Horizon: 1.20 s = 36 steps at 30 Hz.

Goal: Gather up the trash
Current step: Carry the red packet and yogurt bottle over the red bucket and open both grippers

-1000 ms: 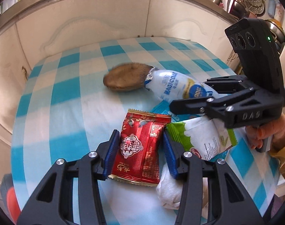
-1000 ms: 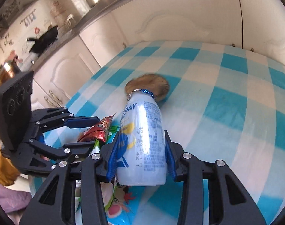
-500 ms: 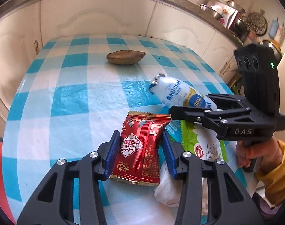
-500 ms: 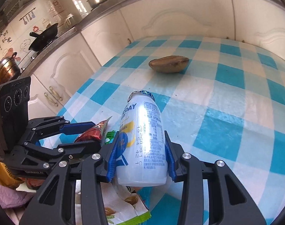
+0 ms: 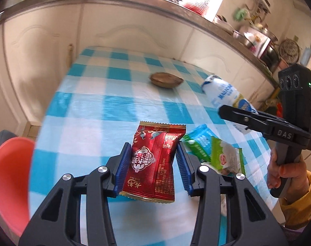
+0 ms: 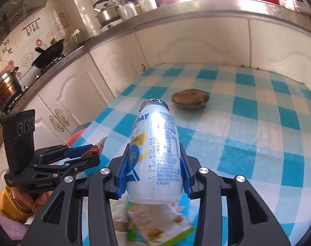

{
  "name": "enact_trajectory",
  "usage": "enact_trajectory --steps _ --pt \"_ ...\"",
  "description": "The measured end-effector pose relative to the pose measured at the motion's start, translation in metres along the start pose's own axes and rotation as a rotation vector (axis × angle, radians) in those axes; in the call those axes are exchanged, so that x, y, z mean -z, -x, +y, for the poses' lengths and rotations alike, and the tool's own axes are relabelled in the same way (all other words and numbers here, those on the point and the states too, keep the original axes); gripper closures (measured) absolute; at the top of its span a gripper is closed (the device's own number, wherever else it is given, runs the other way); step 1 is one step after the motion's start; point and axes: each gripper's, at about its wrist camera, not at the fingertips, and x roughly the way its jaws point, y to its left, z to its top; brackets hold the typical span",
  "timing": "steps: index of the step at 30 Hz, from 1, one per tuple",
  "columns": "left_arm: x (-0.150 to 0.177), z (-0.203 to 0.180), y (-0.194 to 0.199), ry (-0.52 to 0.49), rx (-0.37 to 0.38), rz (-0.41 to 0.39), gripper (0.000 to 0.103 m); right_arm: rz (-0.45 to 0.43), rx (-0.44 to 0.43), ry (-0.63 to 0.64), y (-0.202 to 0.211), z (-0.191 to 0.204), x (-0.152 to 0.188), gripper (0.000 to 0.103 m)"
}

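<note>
My left gripper (image 5: 153,171) is shut on a red snack packet (image 5: 152,160), held above the blue-and-white checked table (image 5: 98,110). My right gripper (image 6: 154,171) is shut on a white plastic drink bottle (image 6: 155,153) with a torn foil top, also lifted off the cloth. In the left wrist view that bottle (image 5: 227,96) sticks out of the right gripper (image 5: 237,116) at the right. In the right wrist view the left gripper (image 6: 87,153) shows at the left with the red packet (image 6: 96,148). Green and white wrappers (image 5: 214,153) lie on the table below.
A brown oval peel or shell (image 5: 166,79) lies far back on the table. A red-orange plastic stool (image 5: 10,180) stands at the table's left edge. White cabinets (image 6: 196,45) and a steel counter line the far side. White tissue (image 5: 224,205) lies near the front edge.
Both grippers have drawn back and risen from the table with their loads. The brown peel and the wrappers now look farther off, and the red stool has come into view.
</note>
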Motion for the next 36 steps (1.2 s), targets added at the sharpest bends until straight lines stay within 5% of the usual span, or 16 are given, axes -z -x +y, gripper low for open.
enact_trajectory --steps 19,36 --pt "0.055 0.147 0.113 0.292 -0.3 -0.082 0.057 0.222 -0.254 0.163 -0.071 0.173 -0.01 0.06" --pt "0.081 0.203 0.095 0.414 -0.36 -0.034 0.056 0.397 -0.252 0.32 -0.165 0.259 0.007 0.059"
